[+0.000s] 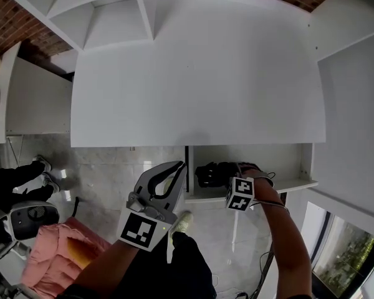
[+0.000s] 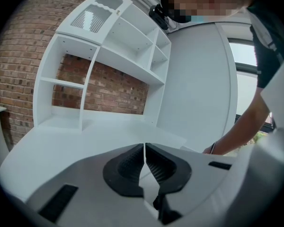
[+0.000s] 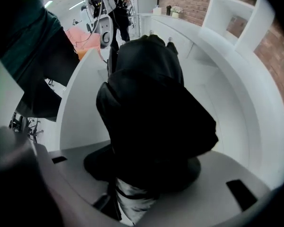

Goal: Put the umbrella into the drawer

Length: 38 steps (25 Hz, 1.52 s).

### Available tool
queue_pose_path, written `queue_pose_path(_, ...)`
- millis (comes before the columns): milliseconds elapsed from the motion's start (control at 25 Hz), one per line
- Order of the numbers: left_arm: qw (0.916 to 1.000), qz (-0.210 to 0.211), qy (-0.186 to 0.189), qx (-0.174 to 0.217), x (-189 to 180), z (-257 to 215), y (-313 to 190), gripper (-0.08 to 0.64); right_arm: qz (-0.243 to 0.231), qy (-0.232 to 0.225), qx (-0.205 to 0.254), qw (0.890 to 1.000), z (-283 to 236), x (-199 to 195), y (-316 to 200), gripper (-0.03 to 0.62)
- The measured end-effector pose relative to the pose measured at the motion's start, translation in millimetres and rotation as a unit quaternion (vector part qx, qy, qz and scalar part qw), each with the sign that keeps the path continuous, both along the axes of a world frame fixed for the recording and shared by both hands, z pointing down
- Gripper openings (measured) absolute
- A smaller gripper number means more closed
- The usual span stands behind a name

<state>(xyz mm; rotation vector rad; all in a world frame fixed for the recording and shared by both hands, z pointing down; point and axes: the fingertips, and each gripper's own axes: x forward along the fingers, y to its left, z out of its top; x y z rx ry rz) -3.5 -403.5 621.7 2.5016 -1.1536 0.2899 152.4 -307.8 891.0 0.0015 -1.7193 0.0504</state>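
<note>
Spanning the upper half of the head view, the broad white desk top (image 1: 199, 73) runs from 9 to 3 o'clock, with a white shelf unit (image 1: 106, 11) standing on it at 11 o'clock. Below its front edge, at 4 o'clock, the open white drawer (image 1: 280, 161) juts out toward the person. A pink cushion (image 1: 56, 248) lies on the floor at 7 o'clock.

The right forearm (image 1: 287, 235) comes in from 5 o'clock and reaches up to the drawer's front edge, wrist bent so the tool points down into the drawer. The left forearm (image 1: 106, 263) enters from 7 o'clock and slants up toward 6 o'clock, well left of the drawer.

The folded black fabric umbrella (image 1: 215, 172) lies in the left part of the drawer. In the right gripper view it fills the gap of the right gripper (image 3: 146, 169), whose jaws stand wide and clamp the bundle between them, a white strap showing at its near end.

The left gripper (image 2: 144, 162) has its black ribbed pads (image 2: 128, 167) pressed together with nothing between them, aimed out over the bare desk top.
</note>
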Motion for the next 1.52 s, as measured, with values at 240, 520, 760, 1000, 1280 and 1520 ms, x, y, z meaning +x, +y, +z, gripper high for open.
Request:
queue_pose_path(240,1.0,-0.007,-0.003,-0.001,-8,2,-2,0.015,-0.035,0.041,-0.01,0.999,23,10,6,0.213)
queue_pose_path(520,0.9999,-0.005,-0.008,-0.003,-10,3,-1,0.015,-0.034,0.042,-0.028,0.998,25,8,9,0.23)
queue_pose_path(760,1.0,-0.004,-0.006,-0.002,-7,-3,0,0.015,-0.009,0.028,-0.01,1.0,0,8,3,0.225)
queue_pose_path(1000,1.0,0.005,-0.009,0.001,-3,-13,8,0.015,0.073,-0.031,0.043,0.996,-49,-3,-11,0.117)
queue_pose_path(1280,0.9999,0.0,-0.008,-0.006,-6,-31,18,0.015,0.22,-0.112,0.109,0.963,-117,-4,-29,0.012)
queue_pose_path(1520,0.9998,-0.011,-0.007,-0.014,-5,-55,24,0.015,0.341,-0.202,0.156,0.905,-198,-2,-34,0.008)
